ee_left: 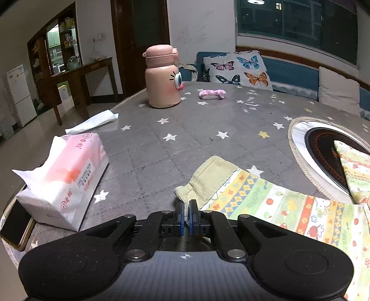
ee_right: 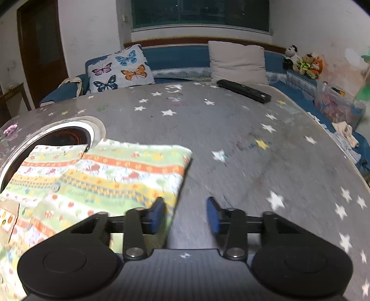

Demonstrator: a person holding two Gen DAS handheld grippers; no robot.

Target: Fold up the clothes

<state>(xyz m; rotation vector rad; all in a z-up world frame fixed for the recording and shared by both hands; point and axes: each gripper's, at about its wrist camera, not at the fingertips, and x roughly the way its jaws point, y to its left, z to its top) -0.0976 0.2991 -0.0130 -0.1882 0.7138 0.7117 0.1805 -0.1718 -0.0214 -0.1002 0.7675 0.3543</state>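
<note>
Softly ribbed cuff (ee_left: 208, 178) meets the pinched left hand-held gripper (ee_left: 185, 214).

Both fisheye views are dim and warm-toned, lit by indoor light from overhead: a ceiling lamp (ee_left: 255, 1) glows at the top edge of the left wrist view, its reflection sits in the dark window (ee_left: 298, 20), and pale glare patches shine on the star-patterned counter (ee_left: 175, 120). The left wrist view is fairly sharp, while the right wrist view is smeared by motion blur, worst over the counter's stars and the striped garment (ee_right: 111, 176). Straight lines bow strongly toward the edges, and the corners fall to black.
</note>
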